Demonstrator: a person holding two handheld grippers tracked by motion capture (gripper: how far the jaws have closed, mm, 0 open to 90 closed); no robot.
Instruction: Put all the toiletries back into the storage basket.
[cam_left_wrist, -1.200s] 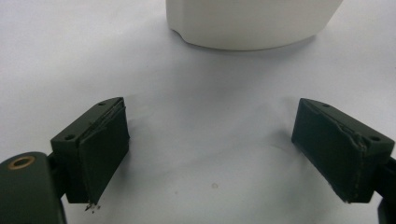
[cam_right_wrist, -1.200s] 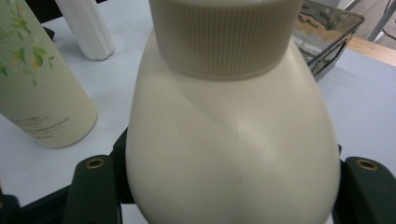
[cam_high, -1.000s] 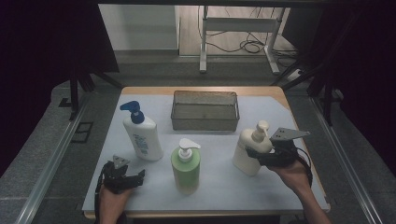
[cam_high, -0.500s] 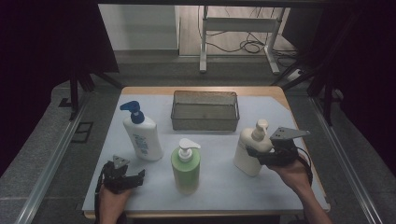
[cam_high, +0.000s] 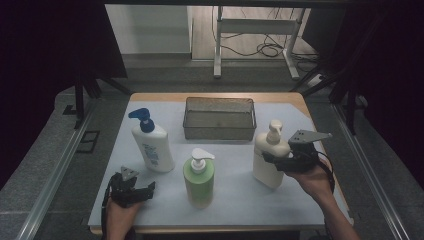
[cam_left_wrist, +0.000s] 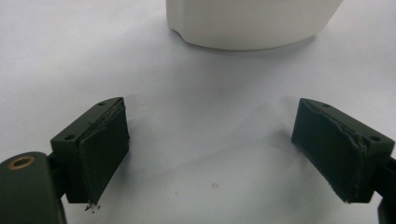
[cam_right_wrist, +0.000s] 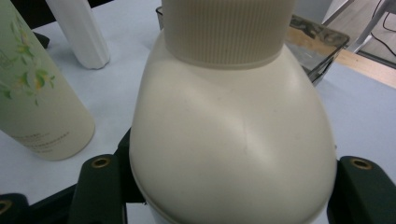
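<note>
Bottles are all out on the worktop (cam_high: 300, 200), so the job looks like it has only just begun. My guess is they are meant to go into the basket (cam_high: 219, 118), and none is there.

Three bottles stand on the white sheet. The cream bottle (cam_high: 270, 159) is at the right, near the front right corner of the basket. The right gripper (cam_high: 274, 159) holds it around the body, just under the neck. In the right gripper view the cream bottle (cam_right_wrist: 233, 149) sits snug between the two black jaws, one on each side, and it stands upright on the sheet.

The green bottle (cam_high: 199, 177) stands in the middle, near the front. The white bottle (cam_high: 151, 145) with a blue pump stands to the left.

The left gripper (cam_high: 145, 192) rests low at the front left. Its jaws are spread wide with nothing between them. In its own view the base of the white bottle (cam_left_wrist: 252, 23) is a little way ahead.

The basket is wire, sits at the back, and looks empty. All three bottles have their pumps on, so what is inside them I cannot tell.

Left to do, I think: lift the cream bottle into the basket, then the other two.
</note>
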